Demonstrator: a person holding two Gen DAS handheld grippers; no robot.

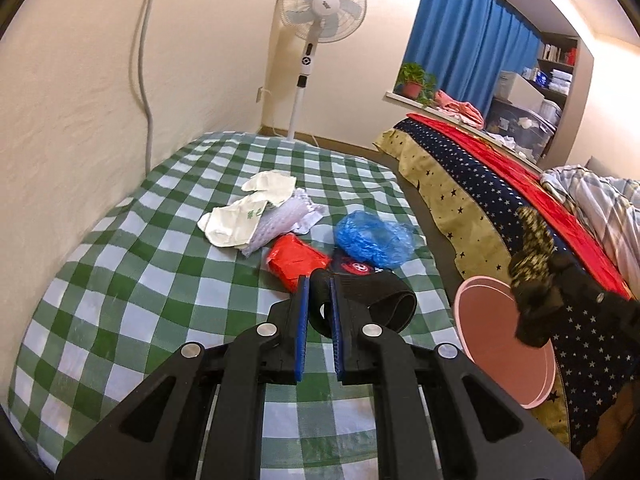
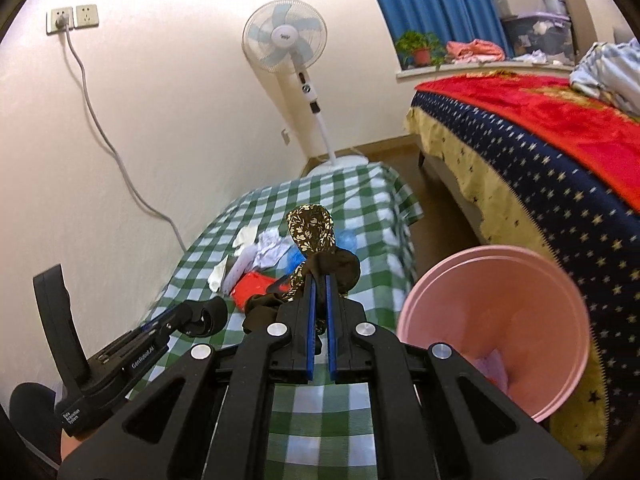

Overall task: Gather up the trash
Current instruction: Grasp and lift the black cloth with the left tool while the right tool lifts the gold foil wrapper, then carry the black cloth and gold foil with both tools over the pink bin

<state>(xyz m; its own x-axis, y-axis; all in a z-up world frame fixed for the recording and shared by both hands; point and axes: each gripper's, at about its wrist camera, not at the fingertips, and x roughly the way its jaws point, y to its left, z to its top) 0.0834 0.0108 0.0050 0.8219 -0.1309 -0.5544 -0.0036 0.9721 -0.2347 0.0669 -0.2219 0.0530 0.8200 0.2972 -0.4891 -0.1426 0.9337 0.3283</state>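
Note:
My left gripper point(image 1: 319, 280) is shut on a black elastic band point(image 1: 372, 304) and holds it just above the green checked cloth point(image 1: 120, 280). My right gripper point(image 2: 320, 280) is shut on a dark floral fabric piece point(image 2: 312, 232), held up above the table; it shows in the left wrist view point(image 1: 532, 248) over the pink bin point(image 1: 500, 344). The pink bin point(image 2: 500, 320) stands right of the table with a pale scrap inside. On the cloth lie a red wrapper point(image 1: 296, 260), a blue plastic bag point(image 1: 374, 238) and crumpled white papers point(image 1: 256, 216).
A white standing fan point(image 1: 316, 12) stands behind the table. A bed with a starred blue cover and red blanket point(image 2: 540, 128) is at the right. A grey cable point(image 2: 100, 128) runs down the left wall. A potted plant point(image 1: 414, 82) sits on the sill.

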